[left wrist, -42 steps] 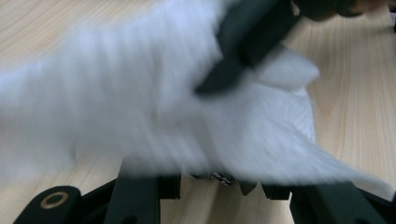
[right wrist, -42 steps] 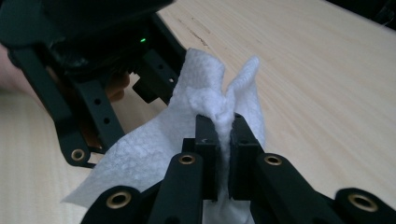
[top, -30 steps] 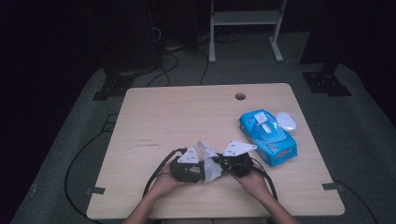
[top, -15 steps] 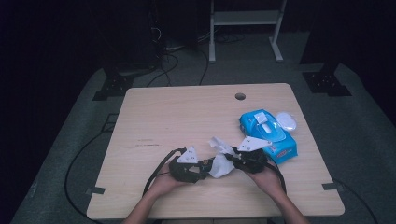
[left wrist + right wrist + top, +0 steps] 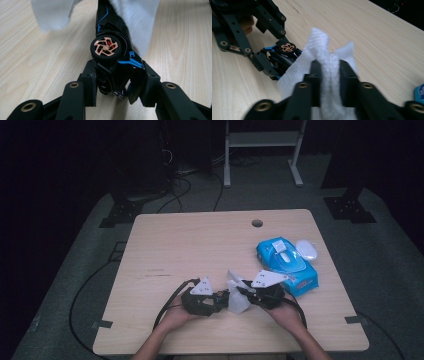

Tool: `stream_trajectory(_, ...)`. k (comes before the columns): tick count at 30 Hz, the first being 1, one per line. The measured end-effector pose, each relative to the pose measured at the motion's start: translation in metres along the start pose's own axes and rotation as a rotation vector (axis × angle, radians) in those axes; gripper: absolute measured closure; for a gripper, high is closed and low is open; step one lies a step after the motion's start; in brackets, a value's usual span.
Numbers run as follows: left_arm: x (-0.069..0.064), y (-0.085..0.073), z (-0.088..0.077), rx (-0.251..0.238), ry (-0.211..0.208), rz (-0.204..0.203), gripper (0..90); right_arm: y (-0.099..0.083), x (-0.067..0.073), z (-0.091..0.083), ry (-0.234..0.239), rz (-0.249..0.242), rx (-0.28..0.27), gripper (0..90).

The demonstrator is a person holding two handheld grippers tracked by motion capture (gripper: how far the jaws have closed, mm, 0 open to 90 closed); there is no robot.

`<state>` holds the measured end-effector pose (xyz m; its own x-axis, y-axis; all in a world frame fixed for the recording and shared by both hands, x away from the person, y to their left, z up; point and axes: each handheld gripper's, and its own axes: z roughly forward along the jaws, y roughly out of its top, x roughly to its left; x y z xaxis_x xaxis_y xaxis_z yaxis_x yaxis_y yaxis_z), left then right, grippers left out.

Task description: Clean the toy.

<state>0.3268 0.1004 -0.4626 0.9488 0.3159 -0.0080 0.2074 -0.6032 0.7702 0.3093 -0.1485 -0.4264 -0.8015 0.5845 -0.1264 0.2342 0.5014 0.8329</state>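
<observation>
Near the table's (image 5: 165,245) front edge, a black toy car (image 5: 112,53) with blue trim and copper wheels is clamped by its rear in the left gripper (image 5: 117,82). Over its nose a white wipe (image 5: 329,72) is draped, pinched by the right gripper (image 5: 328,75), whose jaws have just been closing. Right of the car, a blue wipes pack (image 5: 287,265) is seen.
</observation>
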Motion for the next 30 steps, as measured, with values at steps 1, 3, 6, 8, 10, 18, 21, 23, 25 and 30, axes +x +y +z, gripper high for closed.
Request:
stream_trajectory(1, 0.000, 0.000, 0.000, 0.001, -0.001, 0.001, 57.3, -0.001, 0.000, 0.002, 0.002, 0.001, 0.002, 82.2)
stream_trajectory(3, 0.000, 0.000, 0.000, 0.000, -0.003, 0.002, 57.4, -0.002, -0.002, 0.003, 0.010, 0.015, 0.001, 84.1)
stream_trajectory(6, 0.000, 0.000, -0.001, 0.000, 0.004, 0.003, 57.8, -0.005, -0.011, -0.002, 0.029, 0.061, 0.010, 84.3)
stream_trajectory(8, 0.000, 0.000, -0.001, 0.004, 0.003, 0.004, 58.3, -0.008, -0.015, -0.006, -0.010, 0.071, 0.016, 84.6)
stream_trajectory(10, 0.001, -0.001, -0.001, 0.007, 0.007, 0.004, 60.8, -0.009, -0.019, -0.009, -0.026, 0.083, 0.024, 84.6)
stream_trajectory(18, 0.002, 0.006, 0.003, -0.024, -0.010, -0.021, 52.6, -0.012, -0.023, -0.007, 0.011, 0.152, 0.003, 84.8)
stream_trajectory(21, 0.002, 0.008, 0.007, -0.013, -0.007, -0.039, 45.9, -0.010, -0.018, -0.004, 0.043, 0.152, -0.001, 84.8)
stream_trajectory(23, 0.001, 0.008, 0.008, -0.008, -0.004, -0.032, 48.1, -0.007, -0.011, -0.001, 0.067, 0.141, -0.001, 84.8)
stream_trajectory(25, 0.000, 0.007, 0.007, -0.013, -0.010, -0.024, 54.7, -0.004, -0.006, 0.002, 0.088, 0.132, -0.002, 84.8)
stream_trajectory(30, 0.001, 0.006, 0.003, -0.010, -0.016, -0.015, 57.4, -0.006, -0.013, -0.002, 0.074, 0.146, -0.003, 85.0)
